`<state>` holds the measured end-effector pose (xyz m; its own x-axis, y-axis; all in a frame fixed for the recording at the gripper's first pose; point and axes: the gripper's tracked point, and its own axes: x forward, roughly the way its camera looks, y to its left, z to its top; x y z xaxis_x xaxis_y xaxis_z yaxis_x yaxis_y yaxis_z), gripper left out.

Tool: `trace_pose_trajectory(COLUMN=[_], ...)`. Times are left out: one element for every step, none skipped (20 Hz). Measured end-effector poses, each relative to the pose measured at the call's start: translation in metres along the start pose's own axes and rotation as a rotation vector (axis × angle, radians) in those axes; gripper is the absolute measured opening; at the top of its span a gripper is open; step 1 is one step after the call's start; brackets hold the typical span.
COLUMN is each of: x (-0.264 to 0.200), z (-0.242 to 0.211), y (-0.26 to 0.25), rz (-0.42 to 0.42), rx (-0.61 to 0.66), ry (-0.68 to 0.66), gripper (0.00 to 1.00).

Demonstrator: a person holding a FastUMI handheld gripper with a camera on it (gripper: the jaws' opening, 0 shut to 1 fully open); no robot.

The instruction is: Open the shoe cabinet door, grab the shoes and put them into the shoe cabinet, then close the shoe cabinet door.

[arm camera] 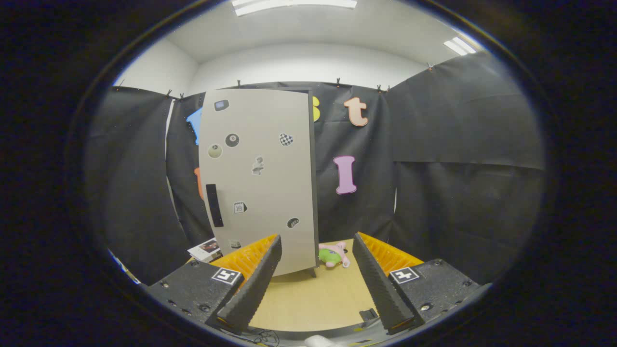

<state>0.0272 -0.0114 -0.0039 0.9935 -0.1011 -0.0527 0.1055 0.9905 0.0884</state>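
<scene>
Grey and tall, the shoe cabinet (260,178) stands on the tan floor (313,299) just beyond my gripper (315,284), and I take it as my landmark for everything else. Its door (258,193) is shut as far as I can judge, a flat pale panel facing me with a dark vertical handle slot (214,205) low on its left side and a scatter of small stickers (232,140) across its face. My gripper's two fingers stand well apart with nothing between them but bare floor; the left finger (255,284) reaches up in front of the cabinet's lower edge, and the right finger (378,284) lies off to the cabinet's right, clear of it. I cannot tell whether the left fingertip touches the door or merely overlaps it from this angle. At the cabinet's lower right corner, on the floor between my fingertips and a little past them, lies a small soft toy (332,255) in pink and green; it sits just beside the cabinet's foot. To the cabinet's lower left, close to its base, I see a flat printed booklet or card (206,249) lying on the floor. Black cloth (458,168) hangs behind and to both sides of the cabinet, and above that the white wall and ceiling lights (294,5) show. I see no shoes from here that I can make out for certain.
</scene>
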Motion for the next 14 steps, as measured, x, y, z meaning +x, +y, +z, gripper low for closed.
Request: trace_pose_trajectory(x=[-0.003,-0.005,-0.007,-0.008,-0.009,-0.01,-0.01,-0.012,-0.013,-0.015,-0.017,-0.02,-0.022,-0.024], z=[0.001,0.003,0.003,0.004,0.003,0.005,0.005,0.006,0.007,0.009,0.01,0.012,0.013,0.014], y=[-0.003,-0.003,-0.006,-0.006,-0.004,-0.002,-0.002,-0.002,-0.003,-0.001,0.0,0.002,0.005,0.006], rz=[-0.003,0.0,-0.01,-0.011,-0.006,0.002,0.004,0.0,-0.005,-0.007,-0.008,-0.007,0.001,0.005], rx=[-0.002,-0.004,-0.004,-0.006,-0.004,-0.002,-0.005,-0.019,-0.032,-0.041,-0.039,-0.026,-0.011,0.001], ry=[-0.006,-0.015,-0.021,-0.022,-0.022,-0.027,-0.029,-0.028,-0.035,-0.041,-0.05,-0.055,-0.059,-0.06], gripper=[0.97,0.97,0.97,0.97,0.97,0.97,0.97,0.97,0.97,0.97,0.97,0.98,0.97,0.97])
